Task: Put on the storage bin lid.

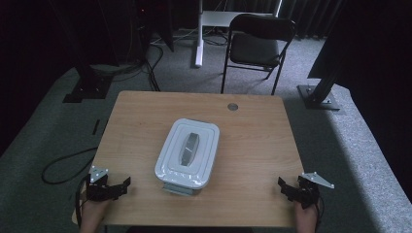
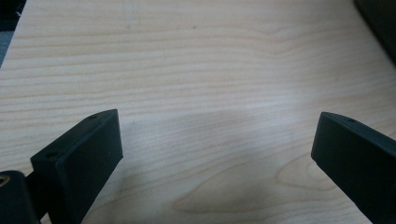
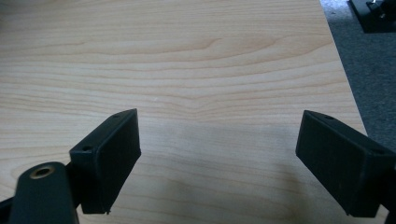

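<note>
A white lidded container (image 1: 188, 151) with a grey handle on its lid stands in the middle of the wooden table (image 1: 252, 141). My left gripper (image 1: 116, 187) rests low at the table's front left corner, open, with bare wood between its jaws (image 2: 215, 154). At the front right corner my right gripper (image 1: 287, 188) is open too, and bare wood lies between its jaws (image 3: 217, 154). Both grippers are well apart from the container.
A round grommet (image 1: 232, 106) sits near the table's far edge. Beyond the table are a black folding chair (image 1: 257, 46), a white post (image 1: 198, 34) and black stand bases (image 1: 318, 94) on grey carpet. A black cable (image 1: 63, 165) loops on the floor at left.
</note>
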Tool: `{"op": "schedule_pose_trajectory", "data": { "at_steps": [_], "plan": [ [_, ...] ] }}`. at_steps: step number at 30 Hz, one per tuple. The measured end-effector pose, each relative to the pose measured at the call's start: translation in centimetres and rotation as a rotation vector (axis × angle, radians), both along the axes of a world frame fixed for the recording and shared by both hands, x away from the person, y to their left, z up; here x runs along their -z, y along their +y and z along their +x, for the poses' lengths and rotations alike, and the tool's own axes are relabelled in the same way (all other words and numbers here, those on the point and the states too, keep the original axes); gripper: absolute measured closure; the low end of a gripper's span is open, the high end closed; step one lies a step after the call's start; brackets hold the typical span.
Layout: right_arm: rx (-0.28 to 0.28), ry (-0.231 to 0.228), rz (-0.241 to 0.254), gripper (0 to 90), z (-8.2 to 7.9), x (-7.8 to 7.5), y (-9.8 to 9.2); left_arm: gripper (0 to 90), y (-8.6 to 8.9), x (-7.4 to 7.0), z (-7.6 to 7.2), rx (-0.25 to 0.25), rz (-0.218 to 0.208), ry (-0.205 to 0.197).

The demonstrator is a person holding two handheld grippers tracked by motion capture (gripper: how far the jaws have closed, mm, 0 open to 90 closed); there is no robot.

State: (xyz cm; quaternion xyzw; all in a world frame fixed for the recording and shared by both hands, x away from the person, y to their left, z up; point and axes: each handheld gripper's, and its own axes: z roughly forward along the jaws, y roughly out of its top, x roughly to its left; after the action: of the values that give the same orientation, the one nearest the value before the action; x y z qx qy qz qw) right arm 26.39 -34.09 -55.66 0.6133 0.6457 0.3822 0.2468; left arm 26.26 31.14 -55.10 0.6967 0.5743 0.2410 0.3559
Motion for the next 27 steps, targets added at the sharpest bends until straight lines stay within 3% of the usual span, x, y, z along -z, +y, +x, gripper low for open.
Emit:
{"op": "schedule_pose_trajectory", "data": {
  "at_steps": [4, 11, 17, 19, 25, 27],
  "plan": [
    [0.003, -0.001, -0.014, 13.1, 0.0, 0.1, 0.0, 2.8, 0.1, 0.3, -0.1, -0.013, 0.019, 0.011],
    [0.006, 0.002, -0.016, 13.1, 0.1, 0.3, 0.1, 2.8, -0.3, 0.1, -0.1, -0.027, 0.007, -0.007],
    [-0.002, 0.009, -0.028, 13.1, 0.2, 0.4, 0.3, 2.8, -3.0, -0.5, 1.1, 0.037, 0.028, -0.012],
    [-0.003, 0.01, -0.03, 13.1, 0.2, 0.4, 0.3, 2.8, -4.0, -0.9, 1.7, 0.058, 0.002, -0.021],
    [-0.006, 0.011, -0.021, 13.1, 0.1, 0.4, 0.3, 2.8, -7.2, -1.7, 2.9, 0.138, 0.018, -0.038],
    [-0.009, 0.011, -0.021, 13.1, 0.1, 0.4, 0.3, 2.8, -7.9, -1.8, 3.0, 0.156, 0.002, -0.04]
  ]
}}
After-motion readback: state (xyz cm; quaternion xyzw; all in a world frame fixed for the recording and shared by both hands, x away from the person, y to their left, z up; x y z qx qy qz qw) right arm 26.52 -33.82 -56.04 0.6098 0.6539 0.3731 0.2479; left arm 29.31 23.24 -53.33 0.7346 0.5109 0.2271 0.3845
